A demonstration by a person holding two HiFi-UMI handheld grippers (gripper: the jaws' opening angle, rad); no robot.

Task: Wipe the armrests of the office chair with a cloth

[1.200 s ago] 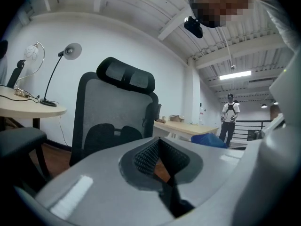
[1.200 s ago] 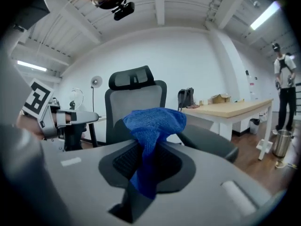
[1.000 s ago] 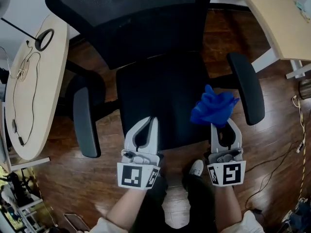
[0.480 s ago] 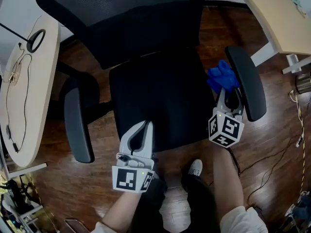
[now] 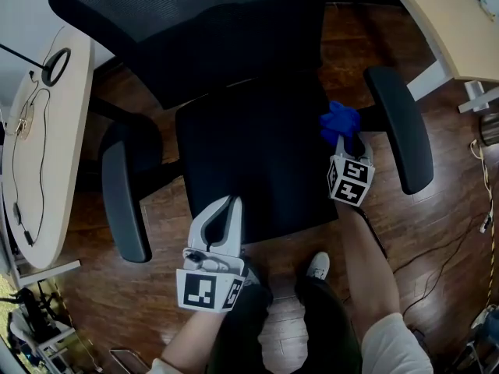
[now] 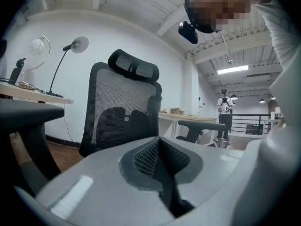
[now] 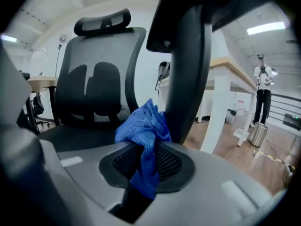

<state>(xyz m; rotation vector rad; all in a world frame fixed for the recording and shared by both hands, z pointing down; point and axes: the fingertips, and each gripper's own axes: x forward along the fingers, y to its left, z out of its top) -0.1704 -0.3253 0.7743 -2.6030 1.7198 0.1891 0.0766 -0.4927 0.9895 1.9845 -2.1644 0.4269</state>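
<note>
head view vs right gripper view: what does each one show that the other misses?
Head view only: the left gripper, fingers together, the left armrest and the oval side table. Right gripper view only: the chair's headrest and a person standing far off. Both: the blue cloth pinched in the right gripper, close beside the right armrest.

Grey-white left gripper (image 5: 231, 203), right gripper (image 5: 344, 140); black-white marker cubes (image 5: 206, 291); pale sleeves (image 5: 382, 347), seemingly dark trousers (image 5: 327, 326).
</note>
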